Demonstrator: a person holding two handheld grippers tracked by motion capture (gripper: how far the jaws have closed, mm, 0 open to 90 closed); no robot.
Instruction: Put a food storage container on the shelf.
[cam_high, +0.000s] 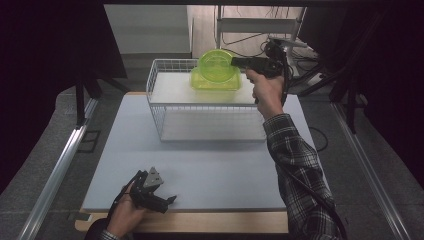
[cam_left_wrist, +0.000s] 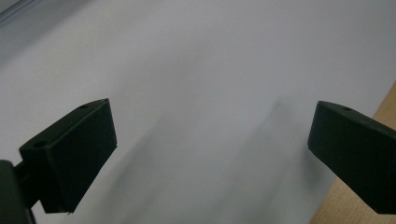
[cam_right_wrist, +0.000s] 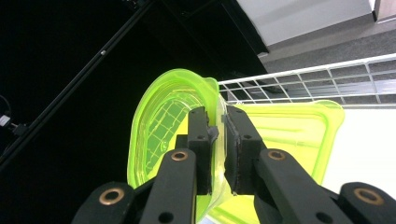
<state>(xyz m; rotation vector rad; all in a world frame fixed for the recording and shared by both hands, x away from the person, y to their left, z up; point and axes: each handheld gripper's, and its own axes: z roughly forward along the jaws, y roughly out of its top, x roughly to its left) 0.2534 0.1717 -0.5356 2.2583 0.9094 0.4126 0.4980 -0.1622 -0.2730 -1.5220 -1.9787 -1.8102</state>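
A round lime-green translucent dish (cam_high: 216, 62) stands on edge above the back of the white wire basket (cam_high: 162, 67). My right gripper (cam_high: 235, 61) is shut on its rim from the right. In the right gripper view the jaws pinch the dish's (cam_right_wrist: 159, 126) edge at my right gripper (cam_right_wrist: 219, 116). Just below and behind the dish sits a squarish green container (cam_high: 215, 82), (cam_right_wrist: 289, 130) on the basket's upper shelf. My left gripper (cam_high: 169, 204) lies near the table's front left corner. In its own view my left gripper (cam_left_wrist: 210, 126) is open with nothing between its jaws.
The basket's wire rim (cam_right_wrist: 327, 77) runs behind the container. The pale table top (cam_high: 210, 170), (cam_left_wrist: 210, 56) has a wooden front edge (cam_left_wrist: 387, 107). Cables and a metal frame (cam_high: 260, 25) stand behind the basket, and dark stands flank the table.
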